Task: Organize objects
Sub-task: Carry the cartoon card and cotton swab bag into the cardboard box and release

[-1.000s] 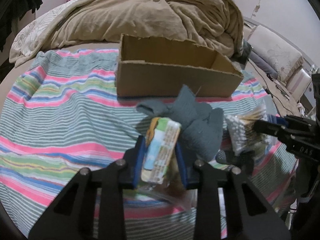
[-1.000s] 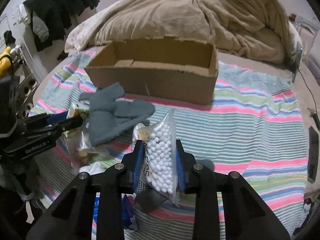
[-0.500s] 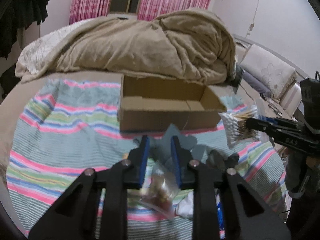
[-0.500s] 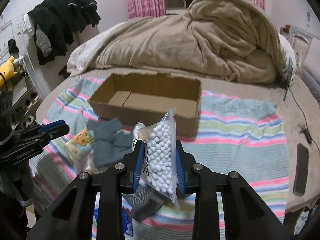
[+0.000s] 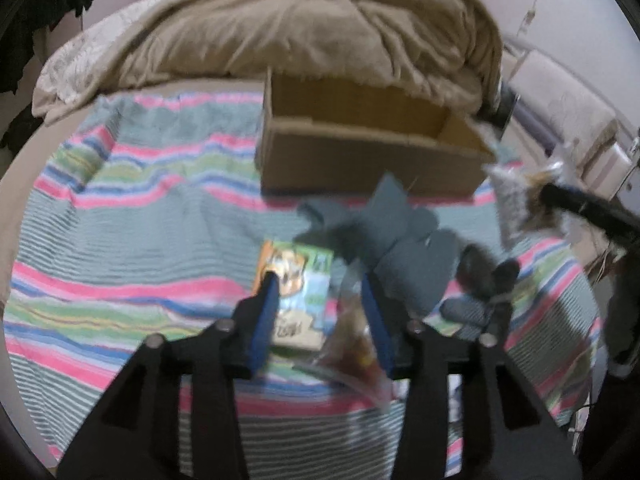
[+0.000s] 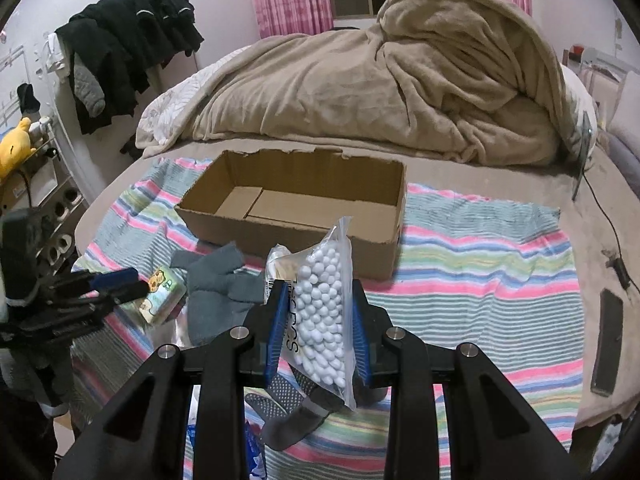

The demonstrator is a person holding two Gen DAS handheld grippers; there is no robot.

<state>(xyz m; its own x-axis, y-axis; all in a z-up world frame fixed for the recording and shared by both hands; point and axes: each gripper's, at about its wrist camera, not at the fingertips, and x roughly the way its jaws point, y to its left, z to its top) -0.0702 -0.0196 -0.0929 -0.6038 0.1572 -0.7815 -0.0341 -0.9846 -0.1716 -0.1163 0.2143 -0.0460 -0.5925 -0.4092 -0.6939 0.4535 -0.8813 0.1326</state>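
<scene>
My left gripper (image 5: 320,304) has its jaws opening over the small picture-printed packet (image 5: 298,296), which lies flat on the striped bedspread (image 5: 132,216) between the blue pads, its long axis running along my fingers; the pads don't seem to press it. A crinkly clear bag (image 5: 352,344) sits just beside it under the right pad. My right gripper (image 6: 318,312) is clamped on the bag of white beads (image 6: 324,308), held off the bed. The empty cardboard box (image 6: 296,204) lies straight ahead of those jaws, its long side across, so I judge the right hand is nearer to dropping in.
</scene>
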